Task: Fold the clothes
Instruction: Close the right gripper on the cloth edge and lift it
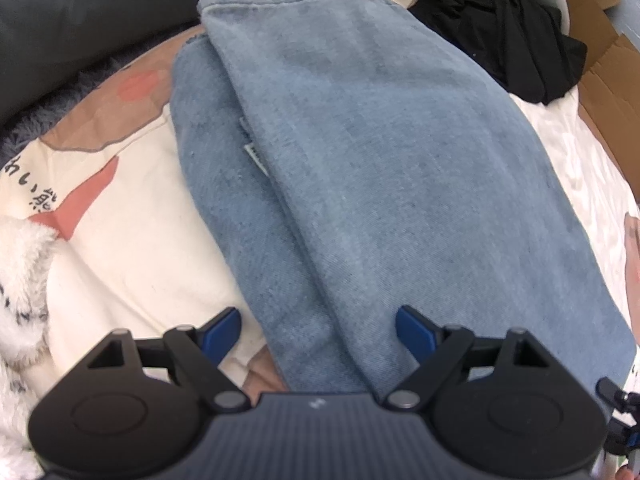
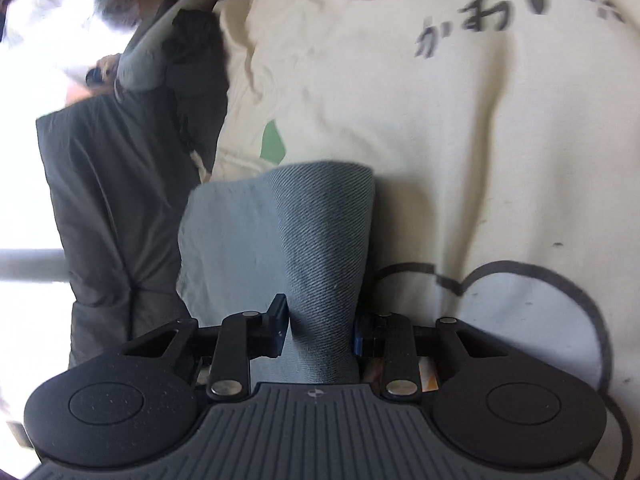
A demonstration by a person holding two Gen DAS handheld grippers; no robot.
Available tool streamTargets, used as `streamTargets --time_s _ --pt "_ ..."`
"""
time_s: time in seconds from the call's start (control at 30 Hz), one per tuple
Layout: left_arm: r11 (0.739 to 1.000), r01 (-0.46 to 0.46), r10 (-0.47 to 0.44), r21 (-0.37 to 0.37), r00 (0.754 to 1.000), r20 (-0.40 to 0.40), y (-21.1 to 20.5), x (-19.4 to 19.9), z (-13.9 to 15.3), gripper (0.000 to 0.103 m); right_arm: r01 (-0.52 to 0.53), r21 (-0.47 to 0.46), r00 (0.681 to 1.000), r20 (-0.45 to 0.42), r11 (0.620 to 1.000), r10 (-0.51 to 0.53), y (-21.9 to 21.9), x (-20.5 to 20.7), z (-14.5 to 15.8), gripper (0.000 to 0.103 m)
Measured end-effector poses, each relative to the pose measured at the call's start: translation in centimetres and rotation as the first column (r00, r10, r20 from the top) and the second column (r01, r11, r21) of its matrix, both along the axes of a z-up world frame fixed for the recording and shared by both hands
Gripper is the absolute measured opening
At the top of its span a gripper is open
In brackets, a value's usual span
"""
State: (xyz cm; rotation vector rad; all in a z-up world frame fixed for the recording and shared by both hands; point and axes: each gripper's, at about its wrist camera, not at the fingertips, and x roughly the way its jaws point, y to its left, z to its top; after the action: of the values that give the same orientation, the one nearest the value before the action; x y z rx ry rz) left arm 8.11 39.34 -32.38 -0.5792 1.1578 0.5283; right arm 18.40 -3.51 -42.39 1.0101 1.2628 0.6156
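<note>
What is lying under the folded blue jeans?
The jeans rest on a cream printed bedcover, with pink patches and black lettering. Behind them lies a black garment. Whatever is directly beneath the denim is covered and cannot be seen.

Light blue denim jeans (image 1: 360, 160) lie folded lengthwise, one leg stacked on the other, running from 12 o'clock down to 6 o'clock in the left wrist view. A hem edge shows at 12 o'clock, a small white tag at the fold toward 9 o'clock. In the right wrist view, a bunched fold of denim (image 2: 320, 264) rises at centre.
</note>
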Motion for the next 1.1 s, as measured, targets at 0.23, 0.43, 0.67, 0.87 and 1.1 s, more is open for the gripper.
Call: streamTargets --time_s 0.23,0.43,0.67,0.87,1.1 --pt "1.0 -0.003 0.003 -0.017 1.0 0.008 -0.3 -0.4 0.1 0.083 -0.017 0.002 0.998 0.054 1.0 0.017 0.1 0.2 2.5 0.006" --pt "0.998 0.023 -0.022 -0.053 1.0 0.014 -2.1 -0.4 0.3 0.081 0.024 0.008 0.996 0.083 1.0 -0.025 -1.6 1.6 5.4 0.005" --pt "0.996 0.039 -0.038 -0.078 0.999 0.014 -4.6 -0.3 0.4 0.08 0.031 -0.02 0.994 0.104 0.999 -0.029 -3.4 2.9 6.3 0.005" --pt "0.993 0.037 -0.035 -0.11 0.999 0.019 -5.8 -0.5 0.5 0.079 0.054 -0.028 0.991 0.125 0.998 -0.05 -4.1 4.2 7.0 0.005" --pt "0.991 0.043 -0.041 -0.127 0.999 0.022 -8.5 -1.8 0.7 0.078 -0.022 -0.128 0.979 0.196 0.992 0.047 -3.4 7.1 7.4 0.006"
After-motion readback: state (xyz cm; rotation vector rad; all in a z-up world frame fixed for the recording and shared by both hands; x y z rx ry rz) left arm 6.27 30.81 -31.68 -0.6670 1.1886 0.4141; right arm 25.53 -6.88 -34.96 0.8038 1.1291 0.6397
